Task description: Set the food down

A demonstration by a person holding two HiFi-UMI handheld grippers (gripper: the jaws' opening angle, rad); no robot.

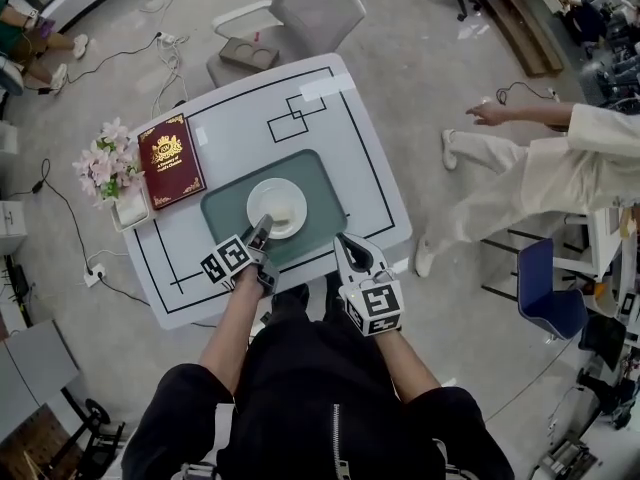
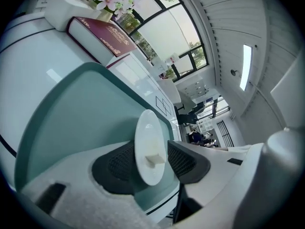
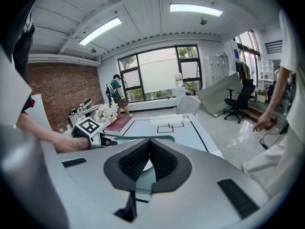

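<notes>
A white plate [image 1: 277, 208] with a small pale piece of food [image 1: 283, 215] lies on the teal mat [image 1: 225, 218] on the white table. My left gripper [image 1: 262, 230] reaches the plate's near-left rim. In the left gripper view the plate [image 2: 148, 137] stands edge-on between the dark pads [image 2: 183, 159], with a gap showing on the right side. The food [image 2: 155, 160] rests on the plate, and the left gripper [image 2: 151, 150] is open. My right gripper [image 1: 347, 240] hovers at the mat's near-right corner. Its jaws meet at the tips [image 3: 150, 142] with nothing in them.
A dark red book [image 1: 170, 160] and a box of pink flowers [image 1: 108, 168] sit at the table's left. A grey chair [image 1: 300, 13] stands behind the table. A person in pale clothes [image 1: 560, 168] stands to the right, near a blue chair [image 1: 550, 298].
</notes>
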